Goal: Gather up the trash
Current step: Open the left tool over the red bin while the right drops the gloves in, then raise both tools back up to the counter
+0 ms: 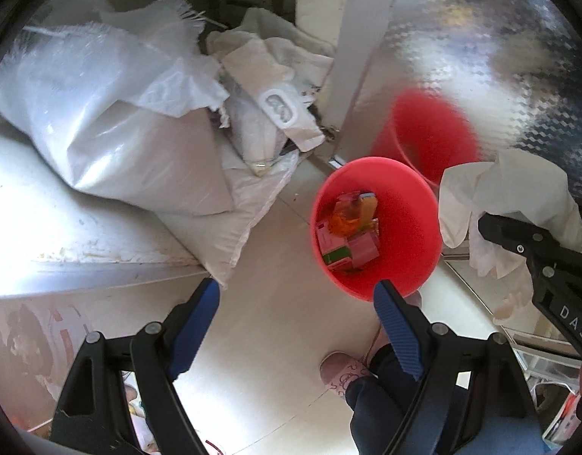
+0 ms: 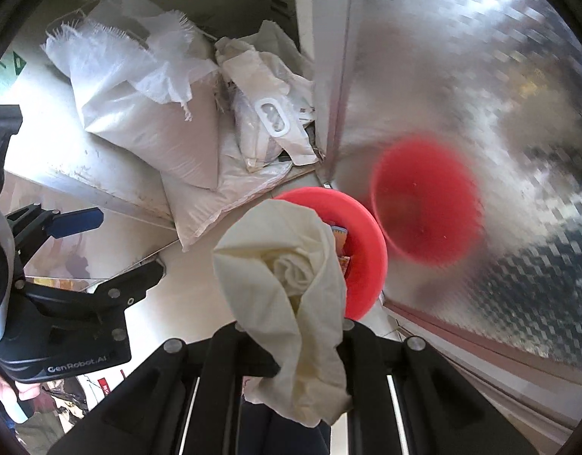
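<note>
Both grippers point straight down at a pale tiled floor (image 1: pixel 276 341). The left gripper (image 1: pixel 298 303) has its blue-padded fingers (image 1: pixel 194 326) spread wide with nothing between them. Below it, a person's slipper (image 1: pixel 342 373) and a dark trouser leg (image 1: pixel 378 409) show.

The right gripper (image 2: pixel 310 345) is clamped narrow on a crumpled white tissue (image 2: pixel 291 284), which bunches up out of the closed jaws. In the left view this tissue hangs to the right of a red bin, just off its rim; in the right view it covers most of the bin.

The red bin (image 1: pixel 401 227) stands on the floor just ahead of the left gripper's right finger. Inside it lie pink, green and orange cartons and wrappers (image 1: pixel 348 231).

Just behind the bin, a shiny patterned metal panel (image 1: pixel 480 57) rises, and a blurred red reflection (image 1: pixel 423 129) of the bin shows in it. To the left lies a low pale ledge (image 1: pixel 63 235), with white woven sacks (image 1: pixel 113 121) heaped on it and a torn paper bag (image 1: pixel 268 87) against a white post (image 1: pixel 363 38).
</note>
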`<state>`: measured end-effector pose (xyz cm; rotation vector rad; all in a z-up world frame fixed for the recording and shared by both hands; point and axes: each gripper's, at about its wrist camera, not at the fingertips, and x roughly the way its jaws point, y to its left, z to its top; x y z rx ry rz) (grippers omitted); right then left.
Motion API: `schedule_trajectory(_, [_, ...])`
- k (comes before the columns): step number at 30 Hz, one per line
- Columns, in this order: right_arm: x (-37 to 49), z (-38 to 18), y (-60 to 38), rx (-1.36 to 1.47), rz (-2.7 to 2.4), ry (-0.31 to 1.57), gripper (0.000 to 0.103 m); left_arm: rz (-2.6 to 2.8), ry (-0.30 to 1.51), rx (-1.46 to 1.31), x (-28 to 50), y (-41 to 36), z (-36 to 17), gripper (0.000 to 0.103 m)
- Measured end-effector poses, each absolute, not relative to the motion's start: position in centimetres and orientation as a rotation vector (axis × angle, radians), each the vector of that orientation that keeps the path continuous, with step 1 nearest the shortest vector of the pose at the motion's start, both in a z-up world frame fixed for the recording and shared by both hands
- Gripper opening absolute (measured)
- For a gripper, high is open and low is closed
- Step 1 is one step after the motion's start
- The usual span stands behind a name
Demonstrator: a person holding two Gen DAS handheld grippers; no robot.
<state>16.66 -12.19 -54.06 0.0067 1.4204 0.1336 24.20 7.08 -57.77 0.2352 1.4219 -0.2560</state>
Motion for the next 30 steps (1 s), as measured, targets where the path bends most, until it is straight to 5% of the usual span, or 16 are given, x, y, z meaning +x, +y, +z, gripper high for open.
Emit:
schedule_trajectory(4, [16.9,-54.3,-11.9,-0.003,0.138,1.431,0.015,-0.232,1.419,0.23,24.0,7.4,-58.0,0.082])
schedule_trajectory(12, [16.7,-54.2,-11.9,0.012,0.125,1.441,0.056,-0.24,1.434,0.245,23.7,7.4,-57.6,0.082])
schedule_trajectory(21, [15.9,-50.7,-11.3,-0.019,0.083,1.409,0.078,-0.238,1.394,0.274,22.9,8.1,-52.7,0.082])
schedule_trajectory(25, [15.3,-47.9,-11.2,-0.042,0.076,1.397,0.08,-0.234,1.366,0.292,22.2,8.5,-48.7,0.082])
schedule_trajectory(30, [14.3,-42.3,-11.0,-0.092,0.06,1.358,0.093,-0.23,1.339,0.275,20.7,8.7,-42.3,0.082])
